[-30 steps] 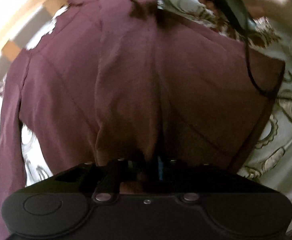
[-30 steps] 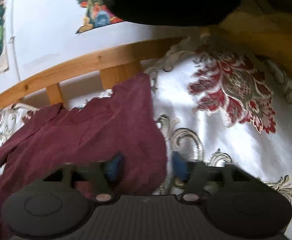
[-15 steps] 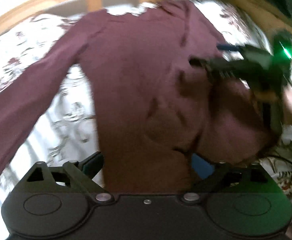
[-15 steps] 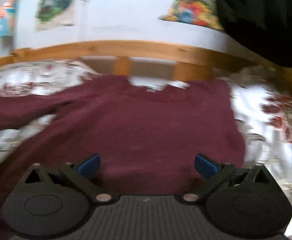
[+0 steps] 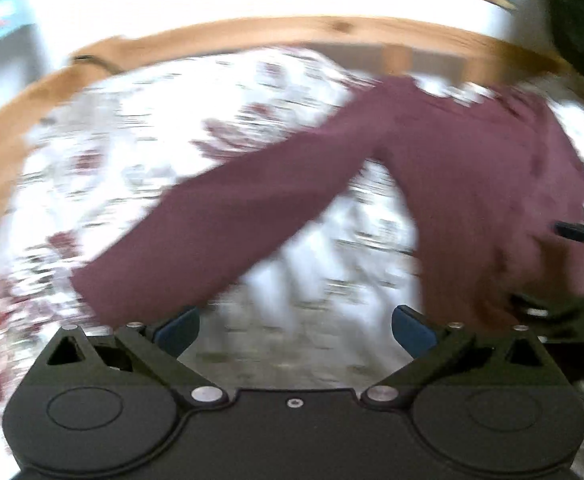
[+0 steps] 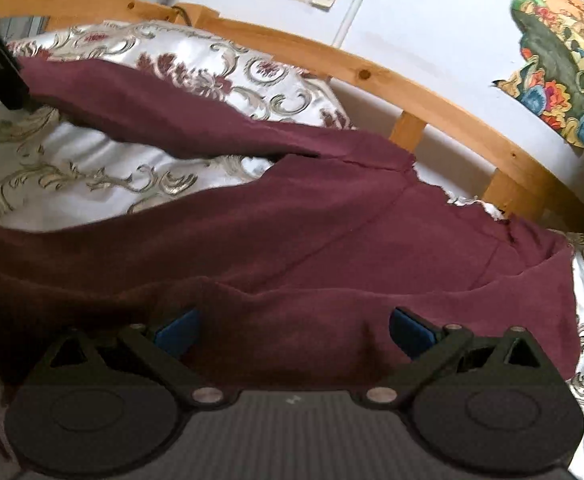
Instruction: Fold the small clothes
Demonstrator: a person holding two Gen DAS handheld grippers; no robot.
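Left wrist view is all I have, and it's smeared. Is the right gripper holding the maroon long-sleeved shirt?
Observer: No. The right gripper has just been opening. Its jaws stand wide, and the maroon long-sleeved shirt lies loose between them.
Operator: Which way does the neckline point?
Observer: Toward the wooden bed rail. There is white trim at the collar.
Operator: Is the body lying flat?
Observer: Not quite. A raised crease crosses it just ahead of the jaws.
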